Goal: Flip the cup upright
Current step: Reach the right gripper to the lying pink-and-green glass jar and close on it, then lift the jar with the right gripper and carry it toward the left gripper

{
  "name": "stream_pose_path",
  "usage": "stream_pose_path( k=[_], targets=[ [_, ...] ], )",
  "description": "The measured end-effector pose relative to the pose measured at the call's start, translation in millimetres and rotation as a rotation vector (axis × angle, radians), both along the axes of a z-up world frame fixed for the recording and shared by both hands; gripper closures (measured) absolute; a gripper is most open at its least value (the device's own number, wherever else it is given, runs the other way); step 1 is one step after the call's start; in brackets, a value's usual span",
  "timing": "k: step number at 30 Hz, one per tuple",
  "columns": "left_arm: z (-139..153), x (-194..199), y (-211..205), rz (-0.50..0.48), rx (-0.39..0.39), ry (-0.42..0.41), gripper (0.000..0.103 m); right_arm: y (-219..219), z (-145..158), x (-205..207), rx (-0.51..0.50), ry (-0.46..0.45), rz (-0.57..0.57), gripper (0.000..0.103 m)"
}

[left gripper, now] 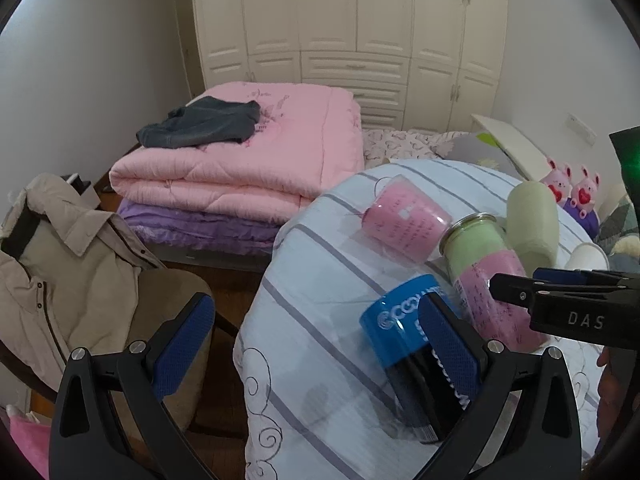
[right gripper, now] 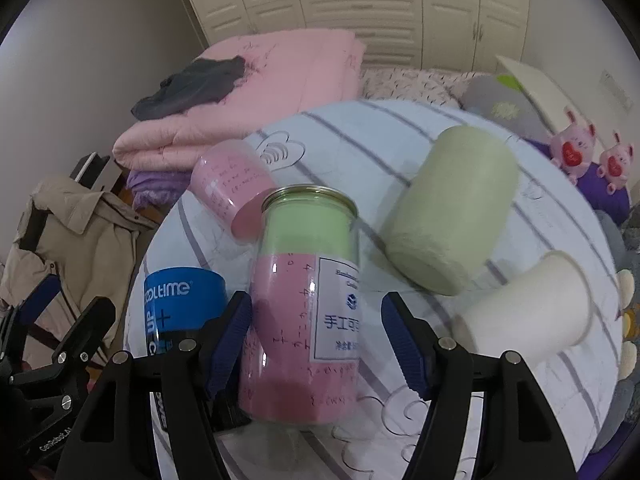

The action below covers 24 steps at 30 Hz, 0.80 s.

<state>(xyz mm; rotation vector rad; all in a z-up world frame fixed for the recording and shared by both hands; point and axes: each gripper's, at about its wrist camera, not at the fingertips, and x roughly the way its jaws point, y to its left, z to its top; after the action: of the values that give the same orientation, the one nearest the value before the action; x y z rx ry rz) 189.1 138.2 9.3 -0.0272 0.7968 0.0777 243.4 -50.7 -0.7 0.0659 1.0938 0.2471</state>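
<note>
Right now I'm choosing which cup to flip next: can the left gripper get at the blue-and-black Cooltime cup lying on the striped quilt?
Probably yes. The left gripper is open, its right finger already beside the blue-and-black Cooltime cup; nothing blocks its left side.

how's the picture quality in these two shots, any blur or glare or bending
Left wrist view: mostly sharp, with green flare at the right edge and fisheye bowing of the wardrobe. Right wrist view: motion blur smears the green cup and white cup; small highlights streak the glass jar between the right tool fingers.
</note>
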Motion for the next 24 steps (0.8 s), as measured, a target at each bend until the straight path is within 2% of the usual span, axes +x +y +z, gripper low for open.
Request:
stream_pose_path(
  k=[8,11,12,13,16,19,24],
  targets=[
    [-10,4,12,0.018,-0.039,0.025,0.0,19,-15,15,-0.037,0.062,0.037,0.03],
    [-14,3,15,0.032,-0.043,0.036,0.0,28,-36,22,-0.107,0.16,0.066,0.028],
    [-16,3,17,0.035,-0.042,0.04,0.0,28,-43,23,-0.088,0.177,0.066,0.028],
    [-17,2,18,0.042,-0.037,0.047,0.0,25,-44,24,-0.047,0.169,0.055,0.034],
    [-20,0,21,0.052,-0.035,0.055,0.0,15,-44,25,-0.032,0.154,0.003,0.033],
    [-20,0,25,0.062,-0.054,0.058,0.0,17,-43,23,-0.066,0.139,0.017,0.033],
    [-14,-5,26,0.066,-0.059,0.045,0.0,16,-41,18,-0.053,0.136,0.019,0.033]
  ],
)
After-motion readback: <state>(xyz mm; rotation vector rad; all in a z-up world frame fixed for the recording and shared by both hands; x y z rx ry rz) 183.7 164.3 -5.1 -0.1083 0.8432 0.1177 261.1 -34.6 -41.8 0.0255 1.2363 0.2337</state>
